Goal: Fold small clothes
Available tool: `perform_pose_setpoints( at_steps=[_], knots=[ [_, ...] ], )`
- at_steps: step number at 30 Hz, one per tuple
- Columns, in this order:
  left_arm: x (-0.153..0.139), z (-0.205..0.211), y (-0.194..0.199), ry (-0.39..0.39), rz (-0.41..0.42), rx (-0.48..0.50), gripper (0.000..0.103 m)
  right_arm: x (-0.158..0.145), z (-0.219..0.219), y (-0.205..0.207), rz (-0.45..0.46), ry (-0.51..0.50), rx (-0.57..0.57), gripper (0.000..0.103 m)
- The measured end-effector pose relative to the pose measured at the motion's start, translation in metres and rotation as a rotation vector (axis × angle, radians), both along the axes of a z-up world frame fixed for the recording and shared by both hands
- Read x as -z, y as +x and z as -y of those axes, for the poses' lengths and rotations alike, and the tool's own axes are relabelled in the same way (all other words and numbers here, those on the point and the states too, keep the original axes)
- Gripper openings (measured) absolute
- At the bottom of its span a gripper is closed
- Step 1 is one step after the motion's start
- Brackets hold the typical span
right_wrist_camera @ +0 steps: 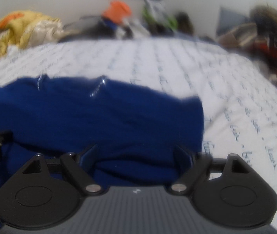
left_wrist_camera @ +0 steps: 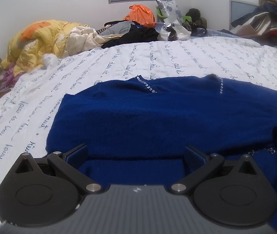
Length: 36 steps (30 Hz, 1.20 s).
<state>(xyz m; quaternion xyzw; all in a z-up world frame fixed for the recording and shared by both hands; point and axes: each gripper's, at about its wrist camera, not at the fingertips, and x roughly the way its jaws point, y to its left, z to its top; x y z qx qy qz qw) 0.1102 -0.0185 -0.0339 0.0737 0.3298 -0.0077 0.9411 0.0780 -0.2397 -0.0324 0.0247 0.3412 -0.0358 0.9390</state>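
Observation:
A dark blue knit sweater with rhinestone trim lies spread on the white bedspread, its near hem folded into a ridge. My left gripper is open, its fingers wide apart over the sweater's near left edge. My right gripper is open too, fingers wide apart with a fold of the same sweater bunched between them near its right edge. The right wrist view is blurred. Each gripper shows at the edge of the other's view.
A yellow quilt is heaped at the far left of the bed. Clothes and an orange bag are piled along the back wall. More clothes are stacked at the far right. The bedspread extends to the right of the sweater.

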Motion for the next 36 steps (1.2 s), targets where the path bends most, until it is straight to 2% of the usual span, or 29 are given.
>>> perform_pose_setpoints(
  at_steps=[3,8,18,21,28,36],
  knots=[
    [0.002,0.000,-0.002,-0.016,-0.012,0.002,0.103,-0.001,-0.004,-0.008,0.024,0.008,-0.007,0.086],
    [0.006,0.001,-0.008,-0.019,-0.017,0.007,0.103,0.011,-0.009,-0.009,-0.008,-0.026,0.000,0.086],
    [0.010,-0.001,-0.014,-0.044,-0.011,0.009,0.103,0.013,-0.019,-0.029,-0.004,0.020,0.049,0.086],
    [0.012,-0.003,-0.015,-0.056,-0.006,0.008,0.103,0.018,-0.025,-0.032,-0.015,0.013,0.040,0.089],
    [0.013,-0.006,-0.014,-0.082,-0.004,0.005,0.103,0.026,-0.025,-0.033,-0.006,-0.001,0.059,0.103],
    [0.015,-0.010,-0.013,-0.103,-0.008,0.003,0.103,0.028,-0.027,-0.034,0.002,-0.002,0.059,0.103]
  ],
)
